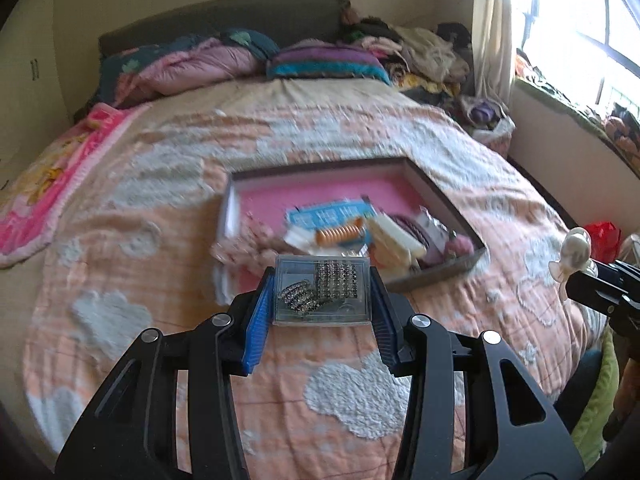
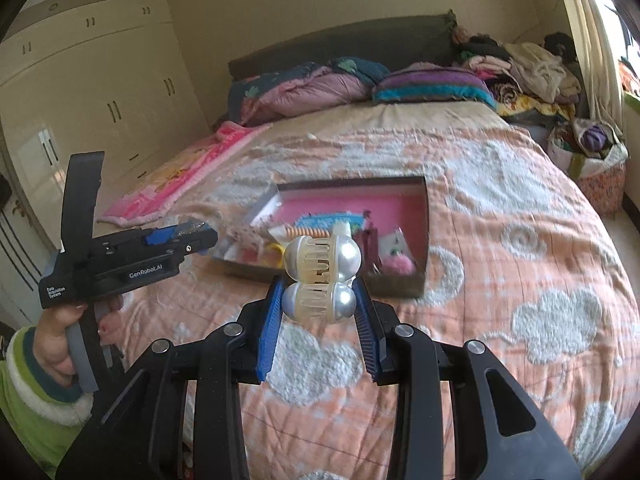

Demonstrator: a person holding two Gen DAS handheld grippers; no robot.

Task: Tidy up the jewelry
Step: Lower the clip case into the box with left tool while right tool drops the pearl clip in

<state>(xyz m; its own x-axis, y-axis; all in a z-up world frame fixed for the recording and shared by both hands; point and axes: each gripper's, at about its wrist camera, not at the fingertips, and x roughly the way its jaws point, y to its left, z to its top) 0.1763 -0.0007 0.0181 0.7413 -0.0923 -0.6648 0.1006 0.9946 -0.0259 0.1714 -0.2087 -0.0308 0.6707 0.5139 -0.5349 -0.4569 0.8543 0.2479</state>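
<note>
- While both grippers hang above the bed, the left gripper [image 1: 322, 294] has its blue pads pressed on the two short sides of a clear plastic case [image 1: 322, 295]; rhinestone pieces [image 1: 320, 288] lie inside it.
- From the right wrist view, the right gripper [image 2: 319, 304] clamps a pearl hair claw [image 2: 320, 280] by its lower half, the upper half standing free above the fingers.
- To the left in that view a hand [image 2: 66, 332] in a green and white sleeve [image 2: 32, 396] grips the handle of the left gripper.
- Beneath both lies a peach bedspread [image 1: 360, 400] with white cloud patches.
- Just beyond the held things sits an open box [image 1: 440, 196] with a pink floor, crowded at its near end with a blue card [image 1: 332, 214], an orange coil [image 1: 340, 232] and other blurred items; the case hides part of its near edge.
- Farther off, a pink blanket [image 1: 48, 184] lies at the left edge, pillows [image 1: 328, 60] and piled clothes [image 1: 420, 52] along the headboard.
- Cupboards [image 2: 100, 92] line the left wall, a bright window [image 1: 580, 20] the right.
</note>
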